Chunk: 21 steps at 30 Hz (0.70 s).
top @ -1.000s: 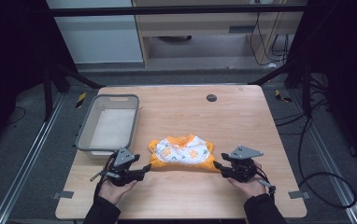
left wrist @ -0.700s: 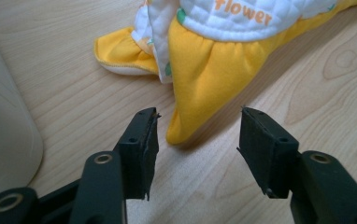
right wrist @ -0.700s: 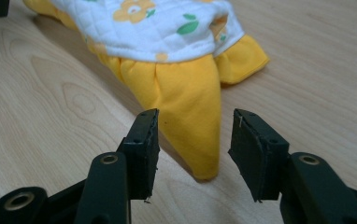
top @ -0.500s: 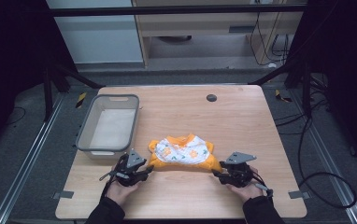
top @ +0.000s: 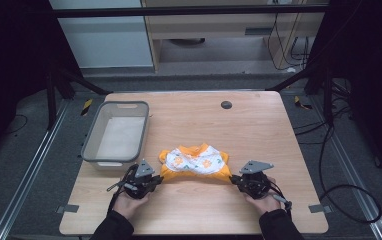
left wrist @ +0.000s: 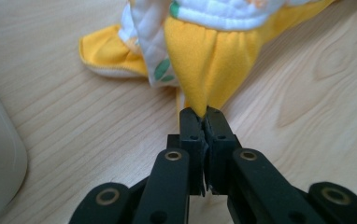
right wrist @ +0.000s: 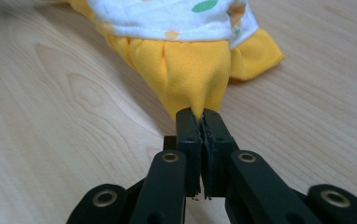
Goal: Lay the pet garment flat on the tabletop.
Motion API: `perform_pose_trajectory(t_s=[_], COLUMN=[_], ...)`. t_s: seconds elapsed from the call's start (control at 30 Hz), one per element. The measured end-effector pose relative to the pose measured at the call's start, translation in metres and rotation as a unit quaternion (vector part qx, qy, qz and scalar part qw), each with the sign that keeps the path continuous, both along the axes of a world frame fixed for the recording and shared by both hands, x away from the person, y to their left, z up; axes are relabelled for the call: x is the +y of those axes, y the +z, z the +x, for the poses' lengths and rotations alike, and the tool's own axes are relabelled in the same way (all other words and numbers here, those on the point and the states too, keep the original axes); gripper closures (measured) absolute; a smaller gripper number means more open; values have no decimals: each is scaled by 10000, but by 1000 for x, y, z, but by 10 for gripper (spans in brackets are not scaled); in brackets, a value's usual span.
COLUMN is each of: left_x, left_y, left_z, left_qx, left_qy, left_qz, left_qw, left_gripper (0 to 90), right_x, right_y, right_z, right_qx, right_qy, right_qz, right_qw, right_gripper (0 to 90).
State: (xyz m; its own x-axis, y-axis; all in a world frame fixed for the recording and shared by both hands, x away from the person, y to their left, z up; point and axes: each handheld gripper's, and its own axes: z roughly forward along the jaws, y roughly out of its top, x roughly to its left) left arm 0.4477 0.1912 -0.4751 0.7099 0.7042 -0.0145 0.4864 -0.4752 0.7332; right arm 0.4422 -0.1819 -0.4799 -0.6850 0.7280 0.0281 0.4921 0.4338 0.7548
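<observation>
On the high view, a grey plastic tub (top: pixel 115 134) sits on the wooden table (top: pixel 259 125) at about nine o'clock from the table's centre, its long side running toward twelve. Just past the tub's near corner, toward five o'clock, the left gripper (top: pixel 155 182) rests low over the wood in the person's left hand (top: pixel 129 200). Its jaws have just been closing and now pinch a gathered yellow corner of the small garment (top: pixel 195 161); in the left gripper view the cloth (left wrist: pixel 214 60) rises in a taut cone toward twelve o'clock from the tight black fingertips (left wrist: pixel 190 123).

The garment lies flat near the table's six o'clock edge, between the two grippers, white quilted top with green and orange print, yellow frill below. A dark round plug (top: pixel 226 104) is set in the table at twelve o'clock from the garment, well apart.

At four o'clock from the garment the right gripper (top: pixel 235 180) has likewise just been closing and clamps the opposite yellow corner, the right hand (top: pixel 261 200) behind it. In the right gripper view the cloth (right wrist: pixel 186 65) tapers into the pressed fingertips (right wrist: pixel 188 123).
</observation>
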Motion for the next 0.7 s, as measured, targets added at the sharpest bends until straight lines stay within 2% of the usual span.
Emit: perform_pose_trajectory(t_s=[0.13,0.23,0.4,0.43,0.5,0.57,0.63,0.67,0.7], left_x=[5,10,21,22,24,22,19,17,15], left_y=[14,25,44,46,44,34,19,12,6], left_z=[-9,-19,-39,-42,-48,-51,-52,-51,-49], left_qx=[-86,-53,-82,-36,56,222,366,378,367], left_qy=[-107,-250,-375,-386,-391,-371,-323,-287,-247], left_qz=[-312,-523,-778,-794,-750,-587,-417,-298,-218], left_qw=[9994,9983,9962,9961,9964,9973,9979,9984,9988], left_gripper=[876,877,876,876,875,870,859,824,742], right_x=[-4,-6,-15,-17,-20,-21,-18,-17,-15], right_y=[15,27,45,47,46,40,30,24,20], right_z=[-9,-17,-37,-42,-50,-55,-57,-56,-55], right_qx=[-79,-150,-298,-291,-245,-89,56,99,115], right_qy=[93,147,279,301,353,428,454,450,446], right_qz=[250,458,734,772,822,762,538,390,237], right_qw=[9996,9987,9965,9961,9957,9961,9975,9982,9987], right_gripper=[881,881,878,877,875,870,866,859,845])
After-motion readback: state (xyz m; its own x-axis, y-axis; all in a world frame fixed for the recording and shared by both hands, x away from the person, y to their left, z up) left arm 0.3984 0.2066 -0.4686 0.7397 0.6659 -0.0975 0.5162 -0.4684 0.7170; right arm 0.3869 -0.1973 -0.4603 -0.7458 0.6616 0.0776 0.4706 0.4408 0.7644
